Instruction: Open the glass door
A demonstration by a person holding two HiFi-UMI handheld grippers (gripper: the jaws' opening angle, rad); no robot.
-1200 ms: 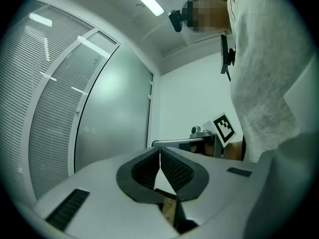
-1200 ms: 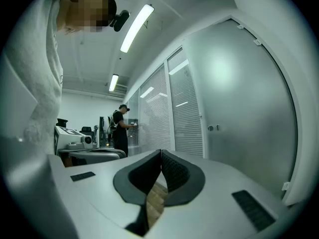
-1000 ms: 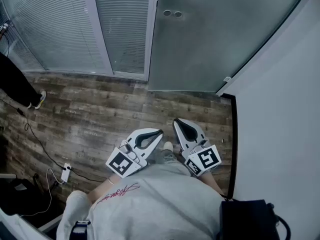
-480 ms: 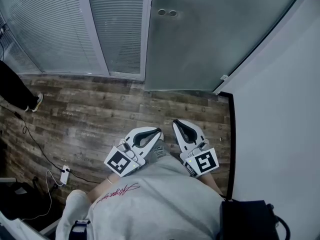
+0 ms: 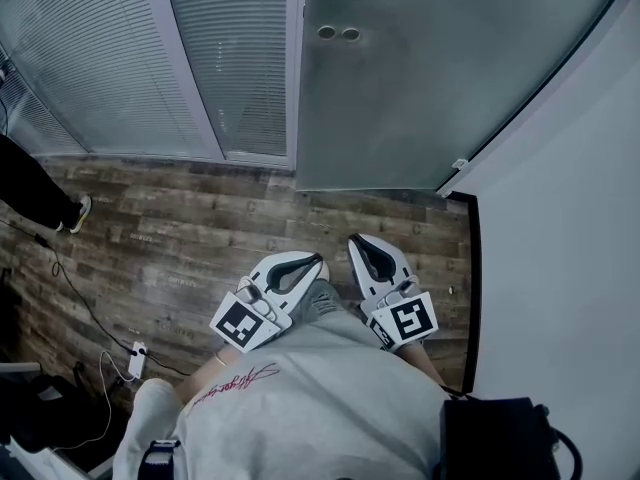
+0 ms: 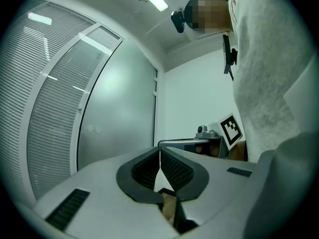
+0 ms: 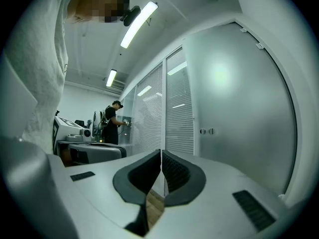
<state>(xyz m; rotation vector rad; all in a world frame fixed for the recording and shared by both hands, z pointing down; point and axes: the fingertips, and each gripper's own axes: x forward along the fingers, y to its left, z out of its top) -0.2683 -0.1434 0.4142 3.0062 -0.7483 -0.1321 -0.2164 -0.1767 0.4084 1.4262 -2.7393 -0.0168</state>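
The frosted glass door point(image 5: 440, 78) stands closed ahead, with two small round fittings point(image 5: 338, 33) near its left edge. Both grippers are held side by side at waist height, pointing at the door and well short of it. My left gripper point(image 5: 318, 260) is shut with nothing between its jaws, and its pads point(image 6: 172, 169) meet at the tips. My right gripper point(image 5: 355, 240) is also shut and empty. In the right gripper view the door point(image 7: 239, 108) fills the right side, with the fittings point(image 7: 206, 131) at mid height. No handle shows.
Glass panels with blinds point(image 5: 130, 58) run left of the door. A white wall point(image 5: 570, 218) closes the right side. Cables and a power adapter point(image 5: 135, 353) lie on the wood floor at left. Another person point(image 7: 112, 123) stands further back on the left. A black bag point(image 5: 495, 438) hangs at my right hip.
Both grippers have moved a little toward the door together with the person holding them. Their jaws have stayed shut.
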